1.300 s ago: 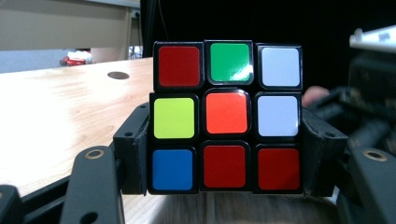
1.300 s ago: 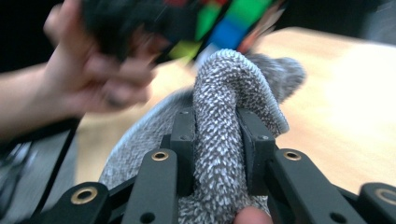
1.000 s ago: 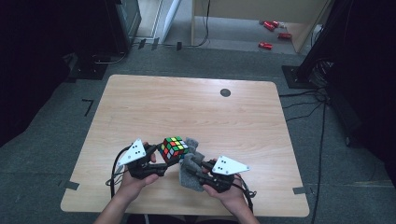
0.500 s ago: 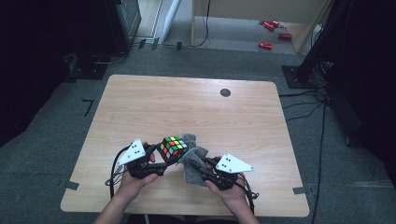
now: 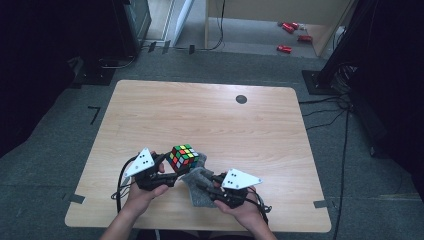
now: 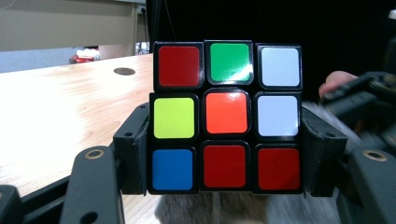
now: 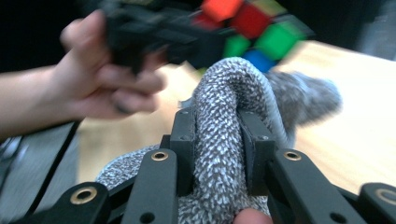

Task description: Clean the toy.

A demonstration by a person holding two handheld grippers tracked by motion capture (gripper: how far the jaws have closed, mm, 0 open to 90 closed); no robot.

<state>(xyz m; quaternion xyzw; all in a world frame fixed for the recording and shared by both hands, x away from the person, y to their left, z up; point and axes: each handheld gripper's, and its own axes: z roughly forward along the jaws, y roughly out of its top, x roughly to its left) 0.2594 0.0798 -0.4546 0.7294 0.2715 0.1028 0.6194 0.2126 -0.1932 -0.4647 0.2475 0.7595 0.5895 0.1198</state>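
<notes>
Scrambled colour cube sits clamped in the left gripper jaws; right gripper jaws pinch grey cloth.

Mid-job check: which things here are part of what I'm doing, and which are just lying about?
In the job:
- puzzle cube, clamped in the left gripper
- grey cloth, pinched in the right gripper

Lying about:
- black disc set in the table
- red items on the floor beyond

One puzzle cube, one grey cloth, two grippers
</notes>
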